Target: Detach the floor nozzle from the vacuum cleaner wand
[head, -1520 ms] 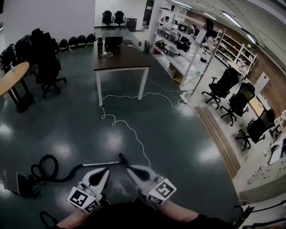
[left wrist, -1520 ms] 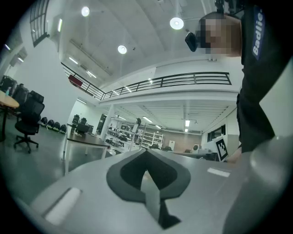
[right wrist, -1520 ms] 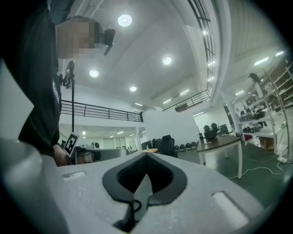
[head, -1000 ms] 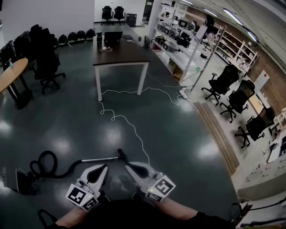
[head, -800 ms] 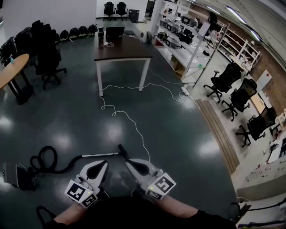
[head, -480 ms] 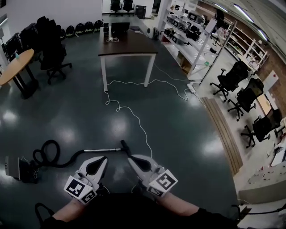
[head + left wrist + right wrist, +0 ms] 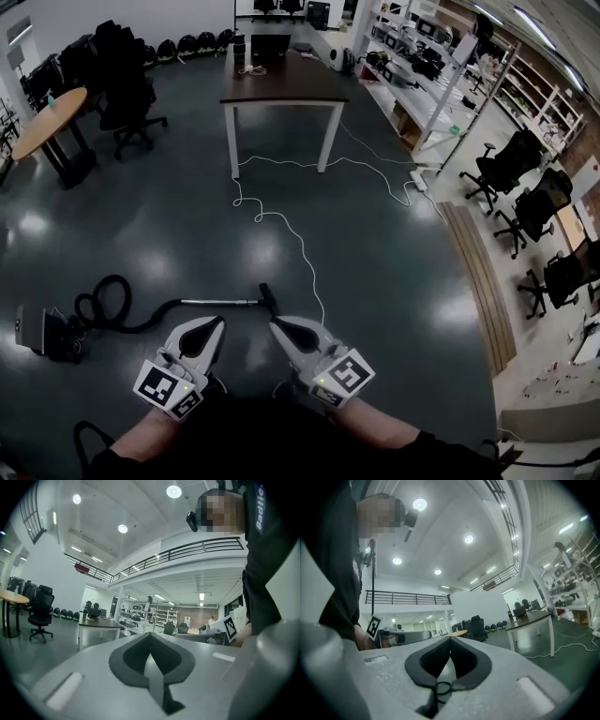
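Both hands sit low in front of the body, forearms angling inward, tools pointing level. The left gripper has its jaws pressed together, empty, and the right gripper does too. Just ahead on the floor lies the wand, with the floor nozzle at its right end.

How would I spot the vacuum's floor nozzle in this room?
From the dark table, follow the white cable down the floor towards the person. Just left of it lies the nozzle: a short black piece capping the shiny wand, opposite the looped hose.
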